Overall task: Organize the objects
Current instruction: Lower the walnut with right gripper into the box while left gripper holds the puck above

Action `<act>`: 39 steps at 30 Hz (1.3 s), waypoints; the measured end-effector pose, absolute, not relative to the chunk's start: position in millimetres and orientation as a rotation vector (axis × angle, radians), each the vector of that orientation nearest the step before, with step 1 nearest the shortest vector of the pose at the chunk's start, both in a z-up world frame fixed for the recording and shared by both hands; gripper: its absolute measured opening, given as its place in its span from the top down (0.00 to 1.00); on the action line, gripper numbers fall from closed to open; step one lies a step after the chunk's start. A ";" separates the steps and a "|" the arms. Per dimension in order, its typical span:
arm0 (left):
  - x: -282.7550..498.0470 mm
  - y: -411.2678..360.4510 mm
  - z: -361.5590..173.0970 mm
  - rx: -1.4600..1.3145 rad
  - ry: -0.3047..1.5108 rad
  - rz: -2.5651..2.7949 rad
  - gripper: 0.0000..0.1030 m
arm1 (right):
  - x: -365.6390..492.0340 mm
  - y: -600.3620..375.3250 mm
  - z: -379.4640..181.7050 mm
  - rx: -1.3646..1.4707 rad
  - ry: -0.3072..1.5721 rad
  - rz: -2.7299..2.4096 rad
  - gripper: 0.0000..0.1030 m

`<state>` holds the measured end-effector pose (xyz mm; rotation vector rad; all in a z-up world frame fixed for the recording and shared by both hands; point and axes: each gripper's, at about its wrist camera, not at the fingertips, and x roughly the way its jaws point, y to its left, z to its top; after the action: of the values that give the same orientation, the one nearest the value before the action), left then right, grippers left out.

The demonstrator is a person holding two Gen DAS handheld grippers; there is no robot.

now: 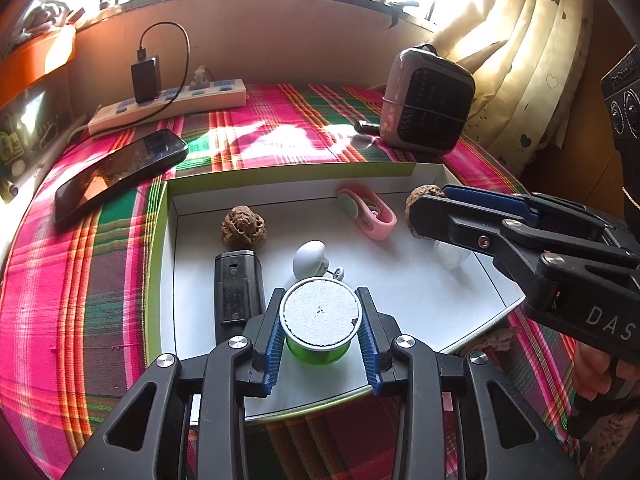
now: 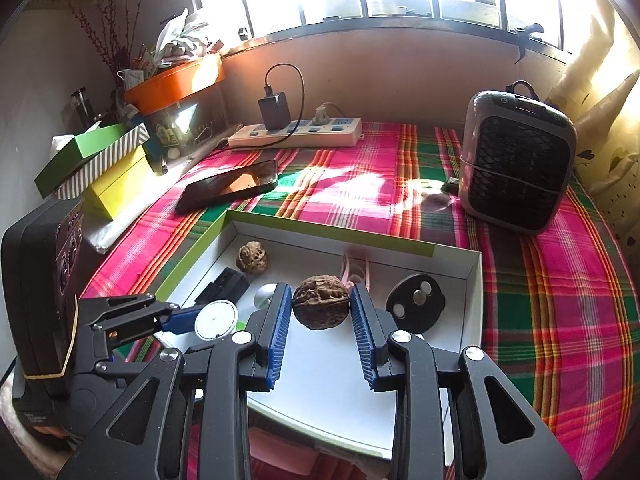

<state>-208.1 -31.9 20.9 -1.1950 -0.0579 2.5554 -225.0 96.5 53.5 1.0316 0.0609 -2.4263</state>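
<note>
A shallow white box with green sides lies on the plaid cloth. My left gripper is shut on a small green cup with a white lid, held over the box's near edge. Over the box's right part, my right gripper is shut on a brown walnut. Inside the box lie a second walnut, a black block, a grey egg-shaped piece, a pink clip and a dark disc with round metal studs.
A black phone lies left of the box. A power strip with a charger runs along the back wall. A small heater stands back right. Stacked boxes sit at far left.
</note>
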 end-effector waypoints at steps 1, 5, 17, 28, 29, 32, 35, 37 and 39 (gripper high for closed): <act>-208.5 -32.0 20.7 -1.193 -0.057 2.556 0.69 | -227.6 94.2 53.3 1.036 0.065 -2.422 0.69; -210.3 -30.8 20.3 -1.193 -0.043 2.558 0.69 | -237.3 83.9 52.8 1.044 0.088 -2.407 0.69; -213.6 -33.1 15.0 -1.214 -0.065 2.543 0.69 | -260.6 65.5 39.4 1.105 0.141 -2.368 0.69; -213.0 -33.3 13.6 -1.203 -0.061 2.541 0.69 | -273.5 49.3 24.4 1.166 0.177 -2.313 0.69; -212.7 -33.1 13.4 -1.201 -0.058 2.541 0.69 | -274.1 48.2 23.1 1.171 0.181 -2.310 0.69; -212.6 -32.5 13.6 -1.198 -0.049 2.542 0.69 | -275.3 45.7 20.6 1.182 0.189 -2.301 0.69; -212.6 -32.1 13.6 -1.198 -0.050 2.542 0.69 | -275.8 44.6 20.6 1.183 0.196 -2.298 0.69; -212.6 -32.1 13.9 -1.198 -0.048 2.543 0.69 | -276.6 44.0 20.6 1.188 0.197 -2.299 0.69; -212.5 -31.8 14.1 -1.199 -0.050 2.542 0.69 | -276.6 43.0 20.8 1.192 0.206 -2.301 0.69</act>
<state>-212.5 -31.8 14.1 -1.1994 -0.0501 2.5425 -276.6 43.0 20.8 1.1916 0.2059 -2.3006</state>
